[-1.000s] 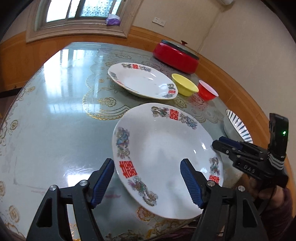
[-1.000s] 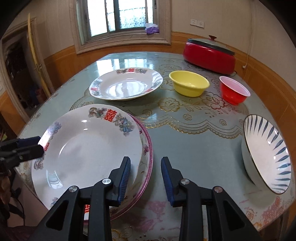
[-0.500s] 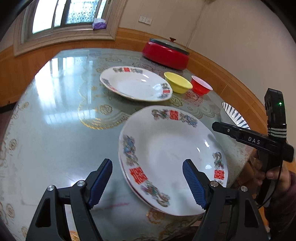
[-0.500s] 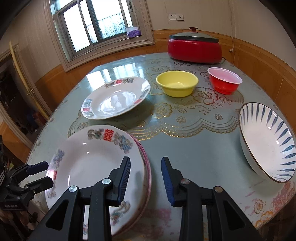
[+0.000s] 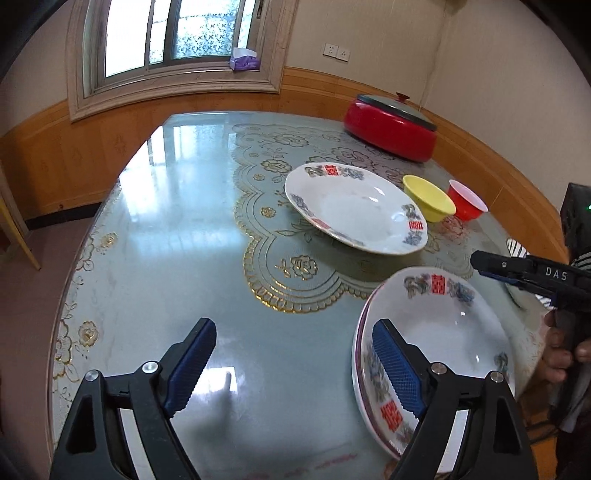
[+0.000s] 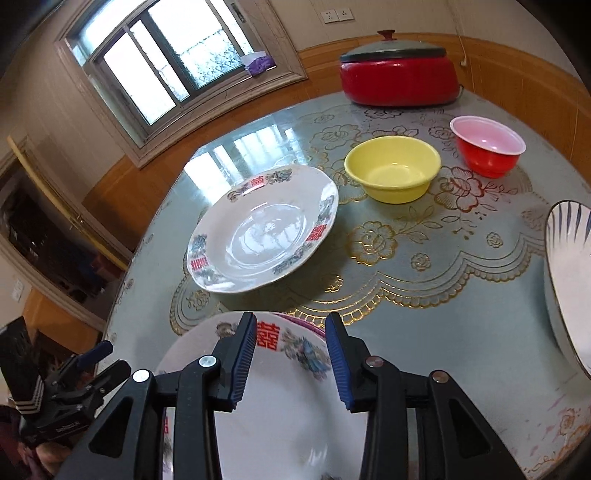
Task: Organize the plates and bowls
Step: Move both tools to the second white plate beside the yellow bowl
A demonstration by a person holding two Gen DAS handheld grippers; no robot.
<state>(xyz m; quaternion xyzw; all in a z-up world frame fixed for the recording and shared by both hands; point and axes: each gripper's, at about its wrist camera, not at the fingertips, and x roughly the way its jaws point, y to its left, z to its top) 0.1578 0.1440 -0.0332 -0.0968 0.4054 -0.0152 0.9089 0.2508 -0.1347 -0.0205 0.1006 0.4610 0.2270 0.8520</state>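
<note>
A round table (image 5: 192,236) under glossy glass, with a gold-edged floral cloth (image 6: 406,236) beneath it, stands in a room with wood-panelled lower walls and a window (image 5: 177,33) on the far side. Taking the red lidded cooker (image 6: 399,79) at the table's far edge as the mark: the yellow bowl (image 6: 393,173) and the red bowl (image 6: 487,146) sit side by side just in front of it, a single white plate with red characters (image 6: 264,229) lies nearer than the yellow bowl and to its left, and a blue-striped bowl (image 6: 569,280) rests at the right rim of the table, well forward of the cooker. Farthest from the cooker, at the near edge, a stack of plates (image 5: 436,343) lies with a white patterned plate on top and a pink-rimmed one under it. The left gripper (image 5: 295,365) has just been widening and stands released with nothing between its pads; its right finger hangs over the stack's left rim and the rest over bare glass. The right gripper (image 6: 291,358) hovers over the stack's far rim, its jaws apart and lately opened a little further, gripping nothing. Open glass spreads left of the lone plate toward the window side; the stack lies close to the table's near edge.
</note>
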